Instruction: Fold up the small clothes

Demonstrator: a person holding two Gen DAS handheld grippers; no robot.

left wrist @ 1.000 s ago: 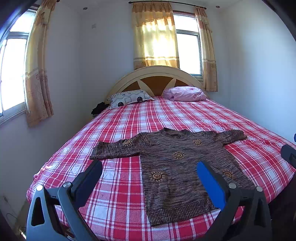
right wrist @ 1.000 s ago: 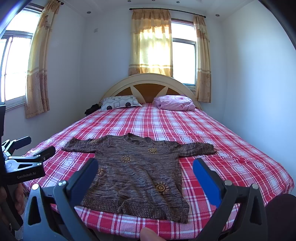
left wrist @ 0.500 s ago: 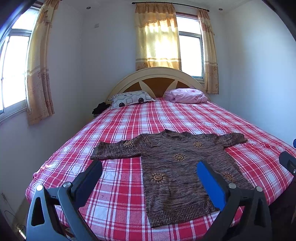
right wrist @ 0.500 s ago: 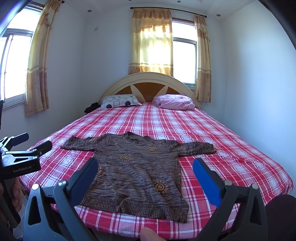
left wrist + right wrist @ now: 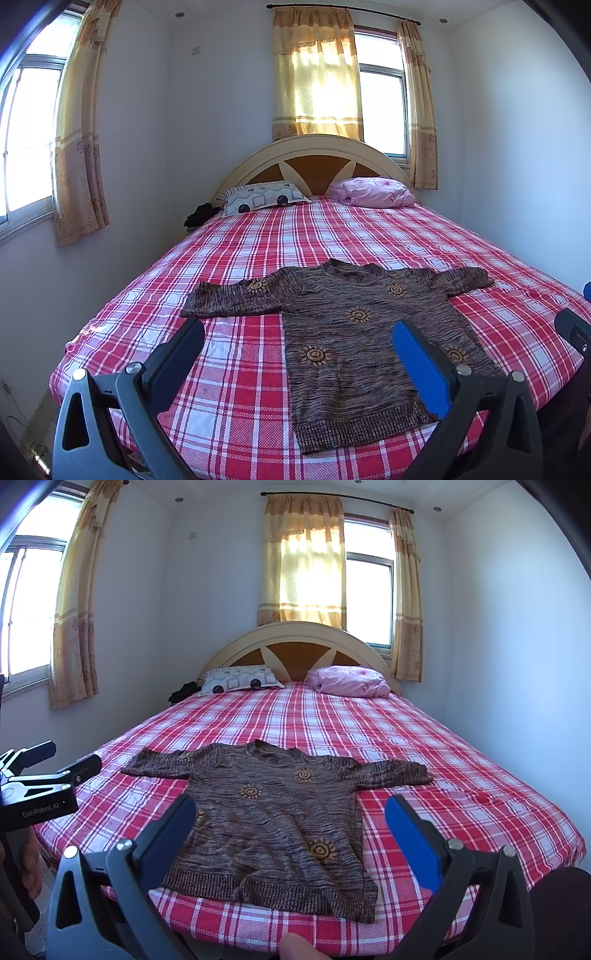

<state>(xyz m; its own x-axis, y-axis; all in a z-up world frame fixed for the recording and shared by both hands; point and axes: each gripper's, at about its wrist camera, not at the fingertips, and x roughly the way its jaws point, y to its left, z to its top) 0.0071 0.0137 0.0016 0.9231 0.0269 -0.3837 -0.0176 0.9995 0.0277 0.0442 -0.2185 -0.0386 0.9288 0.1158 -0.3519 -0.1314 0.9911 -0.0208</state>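
Observation:
A brown knitted sweater (image 5: pixel 354 332) with orange sun motifs lies flat, front up, sleeves spread, near the foot of the bed (image 5: pixel 236 362); its hem is at the near edge. It also shows in the right wrist view (image 5: pixel 273 812). My left gripper (image 5: pixel 295 332) is open and empty, held short of the bed edge, left of the sweater's body. My right gripper (image 5: pixel 288 808) is open and empty, held before the sweater's hem. The left gripper also shows from the side at the left edge of the right wrist view (image 5: pixel 51 764).
The bed has a red and white checked sheet (image 5: pixel 461 775). A patterned pillow (image 5: pixel 258 195) and a pink bundle (image 5: pixel 373 192) lie by the headboard (image 5: pixel 314 162). A dark item (image 5: pixel 199 214) sits beside the bed's far left. Walls stand close on both sides.
Both grippers have drawn back and risen slightly, so the sweater sits a little farther and lower in view. The jaws stay open.

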